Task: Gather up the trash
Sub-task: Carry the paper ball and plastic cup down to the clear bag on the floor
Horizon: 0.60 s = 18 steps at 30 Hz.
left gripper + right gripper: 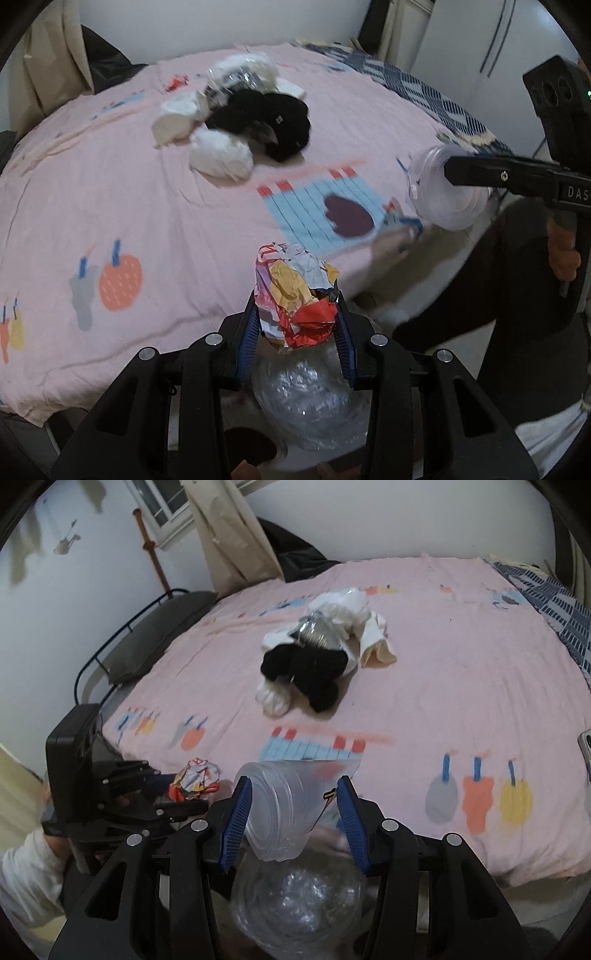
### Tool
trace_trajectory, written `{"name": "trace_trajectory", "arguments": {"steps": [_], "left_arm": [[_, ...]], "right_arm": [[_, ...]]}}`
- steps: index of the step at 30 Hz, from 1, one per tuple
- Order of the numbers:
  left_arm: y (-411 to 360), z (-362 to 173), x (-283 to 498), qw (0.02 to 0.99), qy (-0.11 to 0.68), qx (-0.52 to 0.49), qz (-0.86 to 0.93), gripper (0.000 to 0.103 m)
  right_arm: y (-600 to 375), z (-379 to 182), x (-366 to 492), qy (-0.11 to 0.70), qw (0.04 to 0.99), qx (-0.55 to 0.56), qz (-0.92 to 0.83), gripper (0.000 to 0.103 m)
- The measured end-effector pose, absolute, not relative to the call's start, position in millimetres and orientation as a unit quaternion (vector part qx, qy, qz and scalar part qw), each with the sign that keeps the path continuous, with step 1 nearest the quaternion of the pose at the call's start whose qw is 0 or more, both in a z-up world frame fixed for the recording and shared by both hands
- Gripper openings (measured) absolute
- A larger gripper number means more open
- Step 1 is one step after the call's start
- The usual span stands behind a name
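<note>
Pink bedsheet (155, 229) below; your left gripper (295, 325) clamps a crumpled wrapper (295, 295), your right gripper (291, 819) clamps a clear plastic cup (280, 812).

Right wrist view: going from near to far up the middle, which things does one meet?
Clear plastic bag → clear plastic cup held in the right gripper → blue striped print on the pink bedsheet → pile of black and white trash.
</note>
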<state>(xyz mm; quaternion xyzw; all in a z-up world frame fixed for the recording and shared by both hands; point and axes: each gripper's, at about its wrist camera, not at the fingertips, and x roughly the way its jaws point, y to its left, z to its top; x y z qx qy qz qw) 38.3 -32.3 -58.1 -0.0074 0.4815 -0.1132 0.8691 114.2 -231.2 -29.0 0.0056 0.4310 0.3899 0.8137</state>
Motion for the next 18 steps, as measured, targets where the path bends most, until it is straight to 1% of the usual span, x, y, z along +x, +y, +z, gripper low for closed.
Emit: {"name": "trace_trajectory", "arguments": {"steps": [4, 18], "left_arm": [[-35.4, -66.8, 30.6, 0.859, 0.496, -0.003, -0.127, 0.038], [-57.9, -117.9, 10.4, 0.787, 0.581, 0.044, -0.201, 0.038]], "right_arm": [[-229.1, -32.2, 100.4, 0.434, 0.803, 0.0, 0.41, 0.045], [-207.7, -72.6, 62.3, 0.503, 0.748, -0.026, 0.432, 0.045]]}}
